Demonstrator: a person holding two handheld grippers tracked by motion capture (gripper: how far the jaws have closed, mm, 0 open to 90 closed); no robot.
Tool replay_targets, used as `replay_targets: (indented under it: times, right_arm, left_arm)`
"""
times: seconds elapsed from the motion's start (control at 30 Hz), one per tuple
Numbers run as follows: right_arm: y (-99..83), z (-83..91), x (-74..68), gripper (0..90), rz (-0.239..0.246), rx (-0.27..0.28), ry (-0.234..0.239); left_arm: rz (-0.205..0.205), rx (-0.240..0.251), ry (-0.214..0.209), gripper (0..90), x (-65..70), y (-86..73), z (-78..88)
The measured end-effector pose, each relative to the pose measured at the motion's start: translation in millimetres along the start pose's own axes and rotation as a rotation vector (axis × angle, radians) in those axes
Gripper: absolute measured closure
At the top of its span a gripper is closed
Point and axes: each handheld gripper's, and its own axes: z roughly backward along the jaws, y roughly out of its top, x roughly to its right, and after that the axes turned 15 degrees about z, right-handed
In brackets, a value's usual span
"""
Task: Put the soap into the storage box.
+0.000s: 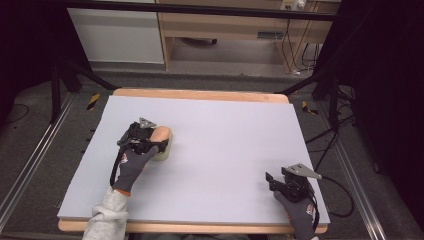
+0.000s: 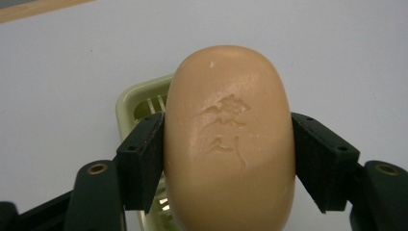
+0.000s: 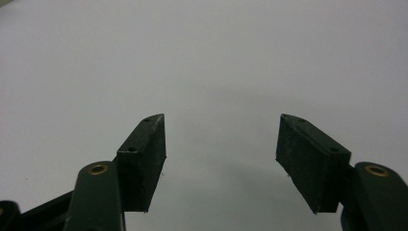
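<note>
My left gripper (image 2: 228, 159) is shut on a tan oval bar of soap (image 2: 228, 139) with a stamped mark on its face; both black pads press its sides. Under and behind the soap lies a pale green slotted soap dish (image 2: 144, 103), mostly hidden by the bar. In the high view the left gripper (image 1: 159, 141) holds the soap (image 1: 161, 134) over the dish (image 1: 164, 152) at the table's left middle. My right gripper (image 3: 221, 159) stands open above bare table, nothing between its pads. It sits near the front right corner (image 1: 273, 183) in the high view.
A light grey mat on a wooden table (image 1: 200, 95) carries everything. Black frame posts and cables (image 1: 330, 145) run beside the right edge, and a wooden cabinet (image 1: 225, 30) stands beyond the far edge.
</note>
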Motion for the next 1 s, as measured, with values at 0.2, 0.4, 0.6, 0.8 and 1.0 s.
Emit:
replay_targets:
  times: [0.2, 0.4, 0.6, 0.8, 1.0]
  right_arm:
    - [-0.1, -0.7, 0.4, 34.9, 0.002, -0.002, -0.002]
    - [-0.1, -0.8, 0.3, 34.8, 0.003, -0.003, -0.002]
    - [0.1, -1.3, -0.1, 34.9, 0.000, -0.005, 0.001]
    - [0.1, -1.4, -0.4, 34.9, 0.001, -0.006, 0.002]
    - [0.1, -1.6, -0.3, 34.9, 0.002, -0.007, 0.002]
  left_arm:
    - [0.007, -0.011, 0.009, 31.8, -3.7, -2.1, -5.1]
    - [0.006, -0.017, 0.015, 31.8, -6.5, -2.4, -8.0]
    - [0.015, -0.022, 0.025, 31.8, -10.3, -3.7, -12.8]
    - [0.019, -0.026, 0.032, 31.8, -12.3, -4.6, -15.7]
    - [0.018, -0.037, 0.033, 31.8, -13.7, -5.7, -19.4]
